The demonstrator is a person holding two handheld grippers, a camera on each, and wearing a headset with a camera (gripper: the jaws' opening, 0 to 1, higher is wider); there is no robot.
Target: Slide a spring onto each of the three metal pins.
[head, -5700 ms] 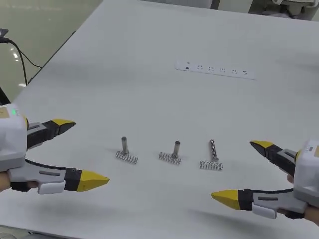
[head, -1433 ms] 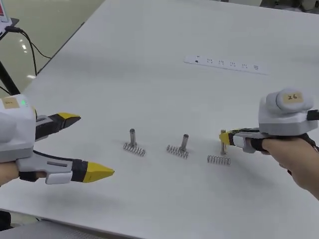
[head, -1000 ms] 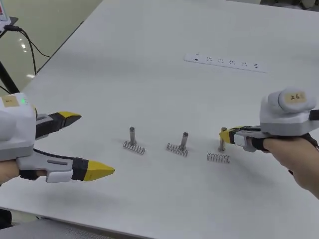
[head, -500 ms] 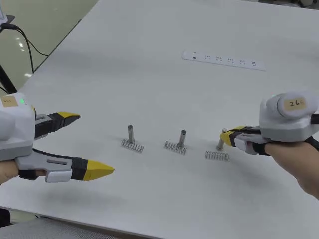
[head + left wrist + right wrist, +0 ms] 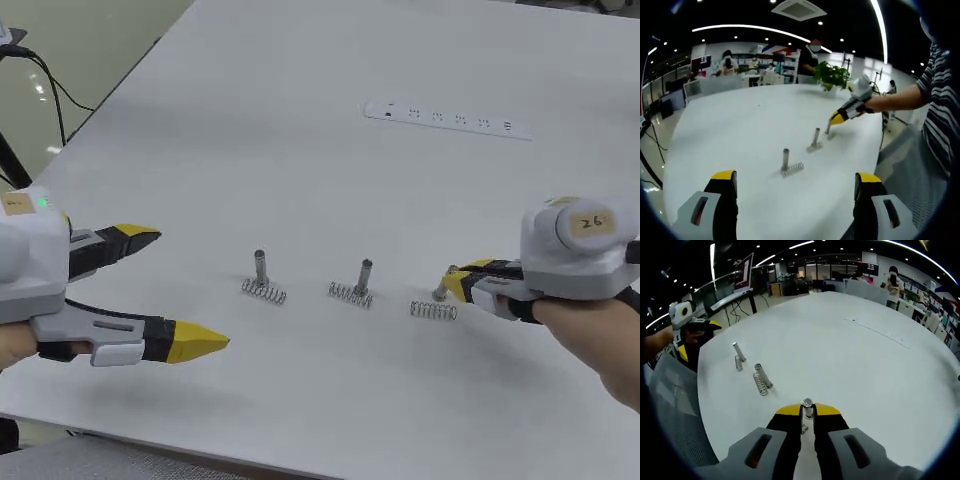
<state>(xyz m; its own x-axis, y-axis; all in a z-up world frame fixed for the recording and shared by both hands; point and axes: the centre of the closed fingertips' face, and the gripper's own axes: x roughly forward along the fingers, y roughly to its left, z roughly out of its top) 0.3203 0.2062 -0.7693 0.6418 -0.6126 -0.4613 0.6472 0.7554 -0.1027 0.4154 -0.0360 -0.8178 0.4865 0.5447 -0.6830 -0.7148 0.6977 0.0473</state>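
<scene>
The right tool [image 5: 458, 285] clenches the rightmost pin [image 5: 807, 403] near its top, apparently to steady it for loading; its spring [image 5: 433, 311] lies on the counter [image 5: 300, 150] just beside. The left tool [image 5: 182, 290] hangs wide open, presumably ready for that spring.

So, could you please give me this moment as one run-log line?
right tool shut on right pin | left tool open, hovering | springs lying on table, none fitted | progress: no pin done
</scene>
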